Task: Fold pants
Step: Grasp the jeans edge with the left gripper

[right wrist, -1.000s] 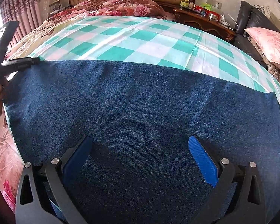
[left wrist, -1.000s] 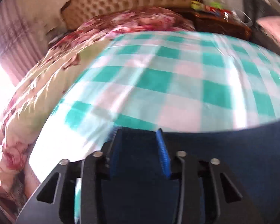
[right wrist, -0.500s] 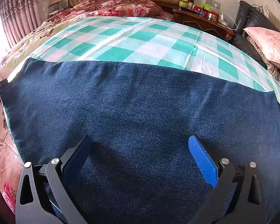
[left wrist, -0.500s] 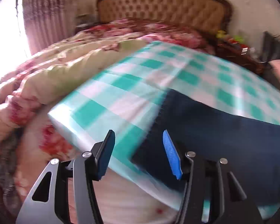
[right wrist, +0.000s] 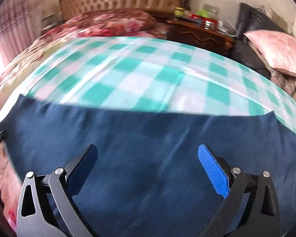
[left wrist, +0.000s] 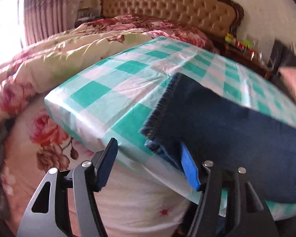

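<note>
Pants (left wrist: 227, 126) lie flat across the checked bed sheet (left wrist: 112, 90), frayed hem near its corner. My left tool (left wrist: 150, 156) is opening, nothing pinched; my right tool (right wrist: 148, 164) hangs wide open over the denim, gripping nothing.

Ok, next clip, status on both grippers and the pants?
Left gripper opening, nothing between pads, beside the frayed hem. Right gripper open above the pants. Pants flat on checked sheet. Nothing in the way.
</note>
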The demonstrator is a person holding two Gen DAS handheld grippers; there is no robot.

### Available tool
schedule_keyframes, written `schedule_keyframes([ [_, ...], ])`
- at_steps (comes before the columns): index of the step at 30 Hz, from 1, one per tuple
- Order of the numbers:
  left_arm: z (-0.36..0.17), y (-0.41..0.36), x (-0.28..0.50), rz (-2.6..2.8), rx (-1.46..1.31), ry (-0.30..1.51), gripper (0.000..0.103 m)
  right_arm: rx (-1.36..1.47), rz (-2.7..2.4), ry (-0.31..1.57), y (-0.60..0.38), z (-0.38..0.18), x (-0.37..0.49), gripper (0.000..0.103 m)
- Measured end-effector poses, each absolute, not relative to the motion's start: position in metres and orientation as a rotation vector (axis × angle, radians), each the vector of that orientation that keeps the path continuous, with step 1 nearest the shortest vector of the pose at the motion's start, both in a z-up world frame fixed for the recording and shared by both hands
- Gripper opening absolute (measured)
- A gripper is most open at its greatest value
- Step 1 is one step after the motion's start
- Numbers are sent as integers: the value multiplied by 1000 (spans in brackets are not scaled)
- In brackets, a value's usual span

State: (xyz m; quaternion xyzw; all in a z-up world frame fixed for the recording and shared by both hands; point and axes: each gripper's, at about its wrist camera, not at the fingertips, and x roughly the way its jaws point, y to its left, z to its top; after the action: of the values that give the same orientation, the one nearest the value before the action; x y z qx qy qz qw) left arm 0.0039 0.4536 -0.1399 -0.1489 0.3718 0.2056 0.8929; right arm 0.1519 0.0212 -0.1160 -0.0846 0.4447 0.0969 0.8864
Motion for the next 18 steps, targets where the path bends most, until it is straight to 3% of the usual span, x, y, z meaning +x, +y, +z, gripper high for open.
schedule_keyframes([
  [1,-138,457,-1,421,-335,753,62,-177,178,936,16,-119,162,96],
  [3,-136,462,-11,422,-371,726,62,-216,99,982,4,-135,184,85],
  [9,-133,460,-25,362,-386,706,52,-167,107,992,-18,-150,192,96],
  [12,-135,456,-20,348,-392,714,42,-154,109,986,-21,-151,191,98],
  [18,-137,447,-4,343,-368,729,38,-155,109,974,-19,-152,192,98],
])
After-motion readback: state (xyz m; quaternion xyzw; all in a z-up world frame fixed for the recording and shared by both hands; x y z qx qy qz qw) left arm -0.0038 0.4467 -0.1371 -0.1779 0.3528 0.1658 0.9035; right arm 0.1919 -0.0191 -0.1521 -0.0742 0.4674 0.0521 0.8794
